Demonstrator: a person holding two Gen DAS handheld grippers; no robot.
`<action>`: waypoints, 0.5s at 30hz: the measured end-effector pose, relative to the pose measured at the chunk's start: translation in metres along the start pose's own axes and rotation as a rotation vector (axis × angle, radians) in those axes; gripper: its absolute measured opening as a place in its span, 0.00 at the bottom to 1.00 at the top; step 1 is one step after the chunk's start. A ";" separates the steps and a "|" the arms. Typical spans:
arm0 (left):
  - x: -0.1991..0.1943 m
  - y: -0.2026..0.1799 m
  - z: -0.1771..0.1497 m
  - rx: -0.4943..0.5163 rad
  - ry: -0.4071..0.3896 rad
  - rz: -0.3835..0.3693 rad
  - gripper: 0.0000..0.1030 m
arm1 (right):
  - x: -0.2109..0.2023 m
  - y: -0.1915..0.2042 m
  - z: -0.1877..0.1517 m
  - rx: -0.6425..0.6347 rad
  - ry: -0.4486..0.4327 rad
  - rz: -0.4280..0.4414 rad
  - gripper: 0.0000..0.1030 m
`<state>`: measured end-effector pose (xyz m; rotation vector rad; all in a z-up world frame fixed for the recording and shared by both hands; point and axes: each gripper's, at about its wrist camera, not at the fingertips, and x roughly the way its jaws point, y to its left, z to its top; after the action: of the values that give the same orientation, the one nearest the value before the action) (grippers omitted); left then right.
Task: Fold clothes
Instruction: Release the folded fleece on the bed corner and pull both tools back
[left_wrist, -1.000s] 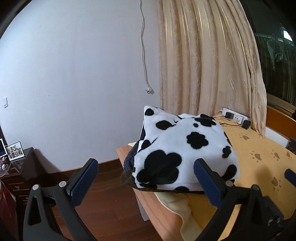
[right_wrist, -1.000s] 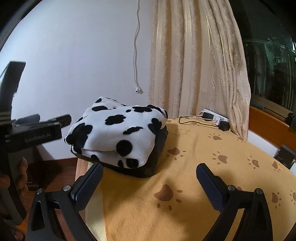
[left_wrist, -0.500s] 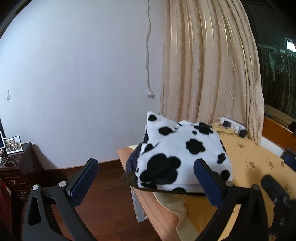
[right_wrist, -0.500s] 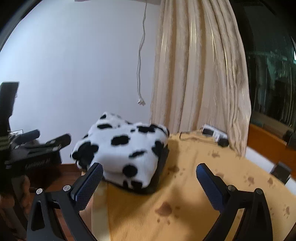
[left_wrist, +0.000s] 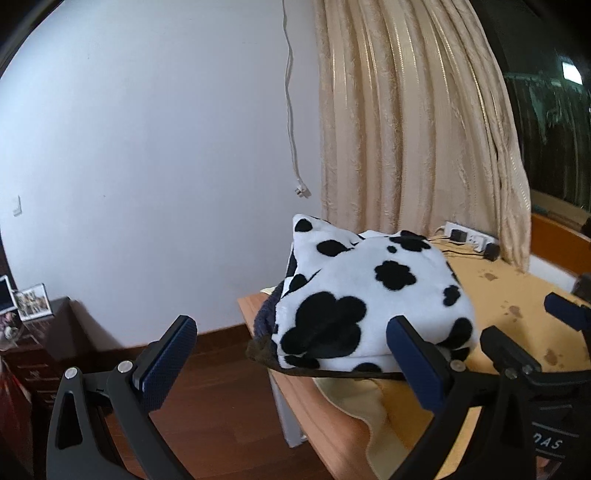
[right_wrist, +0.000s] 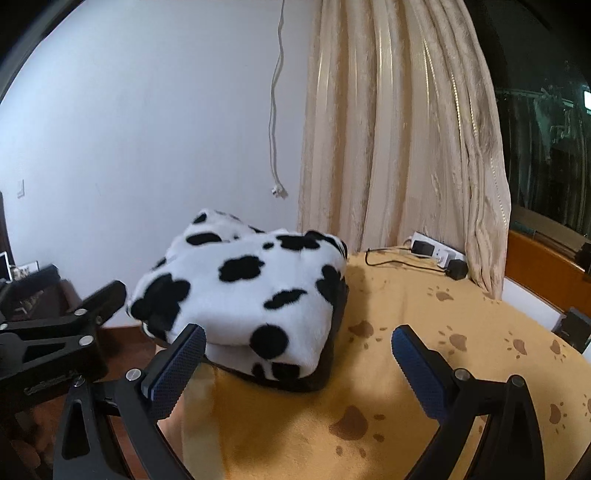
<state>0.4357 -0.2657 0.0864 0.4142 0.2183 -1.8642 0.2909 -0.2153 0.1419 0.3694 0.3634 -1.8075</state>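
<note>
Since the earlier frames, both views have been brought closer to the folded cow-print garment (left_wrist: 369, 295).

In the left wrist view, the left gripper (left_wrist: 291, 354) is held level with its blue pads wide apart, nothing between them. The garment sits at centre, on a dark garment at the counter (left_wrist: 306, 398) corner. At lower right, partial lettering on the right gripper (left_wrist: 565, 314) is unreadable.

In the right wrist view, the right gripper is likewise spread apart and empty, the garment lying at centre left on the paw-print cloth (right_wrist: 424, 369). The left gripper enters at left; faint embossed writing there cannot be read.
</note>
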 end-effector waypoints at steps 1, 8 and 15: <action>0.001 0.002 -0.001 -0.004 0.003 0.004 1.00 | 0.002 0.000 0.001 -0.003 0.003 0.002 0.99; 0.002 0.013 -0.007 0.003 0.007 0.054 1.00 | 0.004 0.009 0.006 -0.035 -0.011 0.006 0.99; 0.001 0.031 -0.009 0.024 -0.002 0.120 1.00 | -0.001 0.016 0.011 -0.045 -0.024 0.023 0.99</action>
<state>0.4663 -0.2738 0.0799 0.4326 0.1662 -1.7506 0.3061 -0.2231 0.1516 0.3195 0.3810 -1.7768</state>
